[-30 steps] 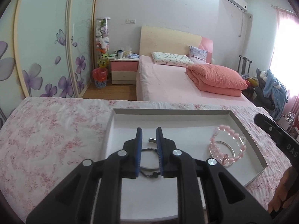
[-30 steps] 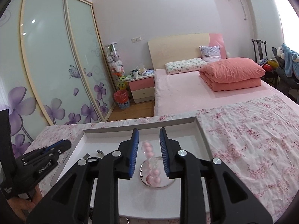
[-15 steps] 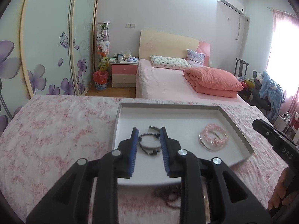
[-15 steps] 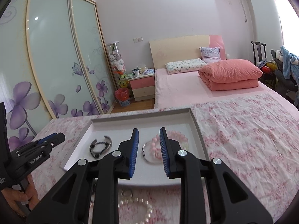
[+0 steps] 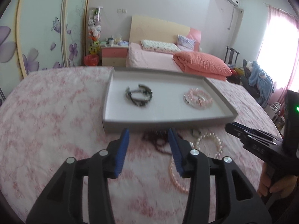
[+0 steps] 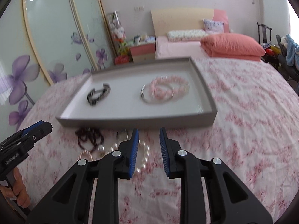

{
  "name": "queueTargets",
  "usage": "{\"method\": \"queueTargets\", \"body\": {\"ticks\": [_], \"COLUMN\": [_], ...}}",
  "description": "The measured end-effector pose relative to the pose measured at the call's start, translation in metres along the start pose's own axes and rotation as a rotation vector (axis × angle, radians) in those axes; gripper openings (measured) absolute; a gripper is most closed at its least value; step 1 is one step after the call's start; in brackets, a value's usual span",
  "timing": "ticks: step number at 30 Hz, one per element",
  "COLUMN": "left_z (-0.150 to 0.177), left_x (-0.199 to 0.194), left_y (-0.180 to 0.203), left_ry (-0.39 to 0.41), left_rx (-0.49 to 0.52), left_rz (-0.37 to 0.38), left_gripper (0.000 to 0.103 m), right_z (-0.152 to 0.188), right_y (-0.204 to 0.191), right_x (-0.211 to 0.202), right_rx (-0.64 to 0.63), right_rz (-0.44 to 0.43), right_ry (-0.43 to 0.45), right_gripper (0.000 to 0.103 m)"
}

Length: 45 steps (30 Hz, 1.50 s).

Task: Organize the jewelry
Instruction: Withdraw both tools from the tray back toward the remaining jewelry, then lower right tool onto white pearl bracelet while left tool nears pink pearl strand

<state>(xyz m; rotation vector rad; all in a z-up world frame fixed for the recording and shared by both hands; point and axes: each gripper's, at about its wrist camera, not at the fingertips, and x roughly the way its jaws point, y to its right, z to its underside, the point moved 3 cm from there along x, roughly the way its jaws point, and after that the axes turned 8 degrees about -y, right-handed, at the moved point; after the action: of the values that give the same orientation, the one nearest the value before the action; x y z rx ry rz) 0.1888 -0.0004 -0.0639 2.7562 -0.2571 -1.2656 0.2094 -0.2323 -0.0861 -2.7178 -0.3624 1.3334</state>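
Observation:
A grey tray [image 5: 168, 123] [image 6: 130, 123] lies on the floral cloth, holding a black bracelet [image 5: 139, 95] [image 6: 98, 94] and a pink bead bracelet [image 5: 198, 99] [image 6: 166, 91]. In front of it lie a dark red bead string [image 5: 158, 141] [image 6: 89, 139], a white pearl bracelet [image 5: 209, 144] [image 6: 143, 158] and a pink pearl strand [image 5: 175, 175]. My left gripper [image 5: 149, 132] hovers just short of the tray, its jaws opening and empty, the dark beads showing beyond them. My right gripper [image 6: 148, 133] is over the pearl bracelet, slightly open and empty.
A small silver piece [image 6: 122, 134] lies by the tray's front wall. The pink floral cloth [image 5: 46, 112] covers the whole surface. Each gripper appears in the other's view, the left gripper [image 6: 28, 136] and the right gripper [image 5: 252, 140], each held by a hand. A bed and wardrobe stand behind.
Both grippers have drawn back from over the tray to its near side. The left one left the black bracelet in the tray and its jaws have widened.

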Motion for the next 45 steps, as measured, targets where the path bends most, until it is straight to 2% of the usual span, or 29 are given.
{"method": "queueTargets", "body": {"ticks": [4,12,16,18,21,28,32,39,45], "left_z": [0.014,0.023,0.025,0.026,0.027,0.032,0.034,0.038,0.039], "left_x": [0.005,0.011,0.014,0.015,0.016,0.021,0.025,0.037,0.046], "left_y": [0.003,0.008,0.01,0.012,0.014,0.022,0.029,0.039,0.04], "left_ry": [-0.038,-0.065,-0.075,-0.08,-0.088,-0.116,-0.136,-0.171,-0.196], "left_rx": [0.016,0.036,0.045,0.05,0.059,0.093,0.112,0.135,0.131], "left_rz": [0.012,0.019,0.014,0.013,0.013,0.01,0.007,-0.015,-0.03], "left_gripper": [0.046,0.052,0.054,0.054,0.054,0.054,0.054,0.053,0.043], "right_z": [0.009,0.018,0.02,0.02,0.021,0.025,0.023,0.021,0.022], "right_y": [-0.007,-0.012,-0.015,-0.014,-0.008,0.012,0.033,0.041,0.042], "right_x": [0.009,0.025,0.023,0.022,0.02,0.011,0.007,0.008,0.007], "right_rx": [-0.02,-0.053,-0.099,-0.102,-0.092,-0.064,-0.008,0.012,0.014], "right_rz": [0.007,0.042,0.076,0.086,0.094,0.149,0.23,0.244,0.237], "right_ry": [-0.053,-0.135,-0.128,-0.128,-0.128,-0.12,-0.111,-0.11,-0.111], "right_gripper": [0.024,0.024,0.024,0.014,0.011,0.011,0.011,0.011,0.012]}}
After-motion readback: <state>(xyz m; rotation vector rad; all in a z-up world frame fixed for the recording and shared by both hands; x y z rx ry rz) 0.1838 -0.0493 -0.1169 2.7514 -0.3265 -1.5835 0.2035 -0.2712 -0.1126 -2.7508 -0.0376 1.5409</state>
